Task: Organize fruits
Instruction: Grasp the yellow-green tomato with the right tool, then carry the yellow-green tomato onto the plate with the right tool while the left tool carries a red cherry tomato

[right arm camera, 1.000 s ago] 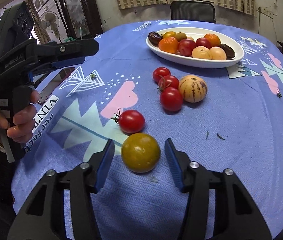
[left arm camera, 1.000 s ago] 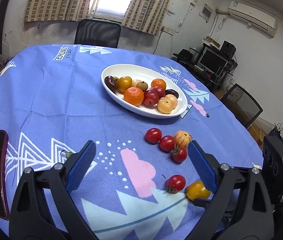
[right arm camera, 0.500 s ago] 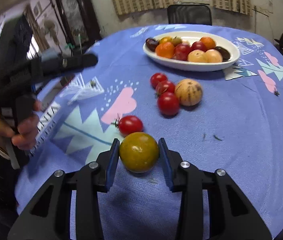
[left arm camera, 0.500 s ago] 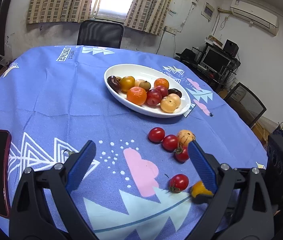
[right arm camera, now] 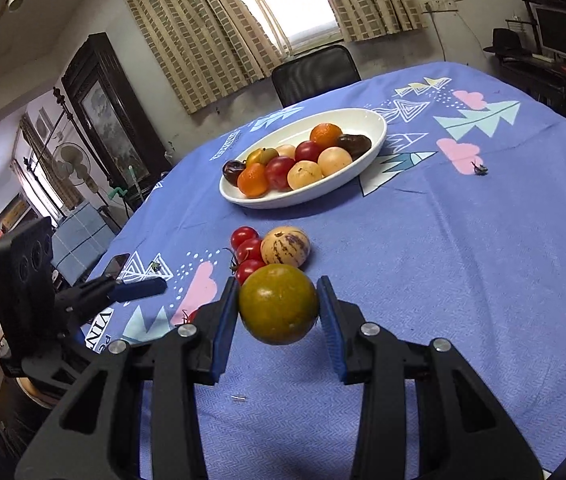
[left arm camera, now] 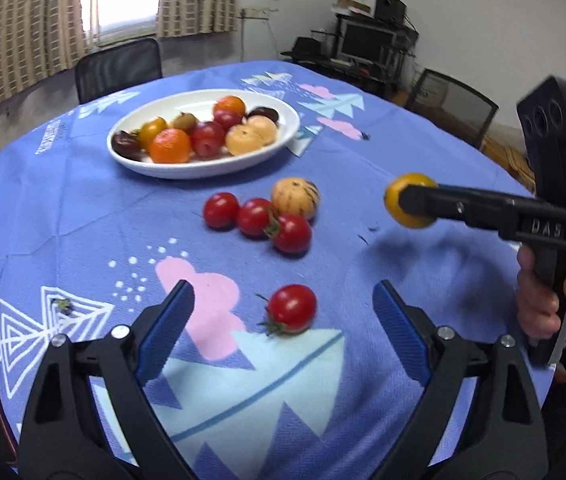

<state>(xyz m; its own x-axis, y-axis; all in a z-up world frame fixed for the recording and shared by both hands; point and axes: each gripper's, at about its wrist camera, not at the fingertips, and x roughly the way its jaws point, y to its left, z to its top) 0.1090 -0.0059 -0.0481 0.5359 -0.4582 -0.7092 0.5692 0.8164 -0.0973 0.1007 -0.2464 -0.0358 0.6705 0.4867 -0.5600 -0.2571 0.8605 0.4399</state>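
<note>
The right gripper (right arm camera: pixel 278 312) is clamped and raised; the left gripper (left arm camera: pixel 283 320) gapes wide.

My left gripper (left arm camera: pixel 283 324) is matte black plastic, its two fingers faced with ribbed blue pads (left arm camera: pixel 165 336) and pinned by silver screws behind the jaws. My right gripper (right arm camera: pixel 279 322) matches it: black frame, blue pads (right arm camera: pixel 331 320), "DAS" embossed on its side, boxy black three-lens camera block behind.

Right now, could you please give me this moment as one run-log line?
right gripper: shut on yellow tomato, lifted | left gripper: open, empty | loose: four red tomatoes, striped fruit | white dish: partly filled
</note>
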